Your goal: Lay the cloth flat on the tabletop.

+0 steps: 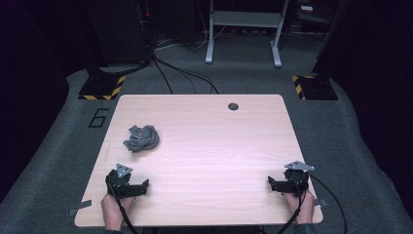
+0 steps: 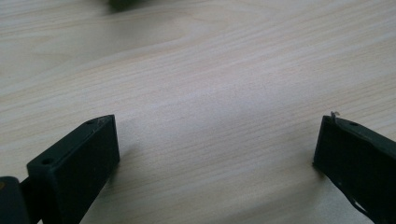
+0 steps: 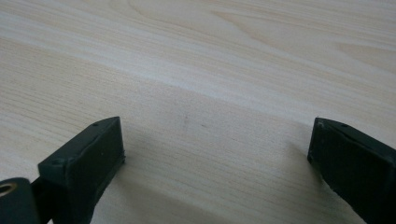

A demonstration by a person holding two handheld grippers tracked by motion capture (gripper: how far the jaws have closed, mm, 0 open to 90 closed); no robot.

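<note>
1. Pale wood grain covers the table (image 1: 204, 146), which takes up the middle of the high view, with grey carpet (image 1: 48, 161) around it on every side.
2. Left of centre in that view lies a crumpled grey cloth (image 1: 141, 138) — bunched into a loose heap, resting on the tabletop and well apart from both grippers.
3. At the lower left of the high view the left gripper (image 1: 141, 187) sits low over the table near its front edge, held by the left hand (image 1: 113, 208), which comes in from the bottom of the frame.
4. In the left gripper view its two black jaws stand spread wide, one at the lower left and one at the lower right of the frame, with bare wood between them and nothing pinched.
5. A dark blurred patch at the top edge of the left gripper view, left of centre, is too unclear to name.
6. At the lower right of the high view the right gripper (image 1: 273, 184) rests near the front right corner of the table, held by the right hand (image 1: 302, 207); a black cable (image 1: 328, 192) trails from it off the table edge.
7. In the right gripper view its jaws are likewise spread wide — bare wood lies between them.
8. Near the upper middle of the table a small round dark hole (image 1: 233, 106) shows in the wood.
9. Beyond the table, in the upper part of the high view, stand a grey metal frame (image 1: 243, 29) and two bases with yellow-and-black striped edges (image 1: 101, 87).
</note>
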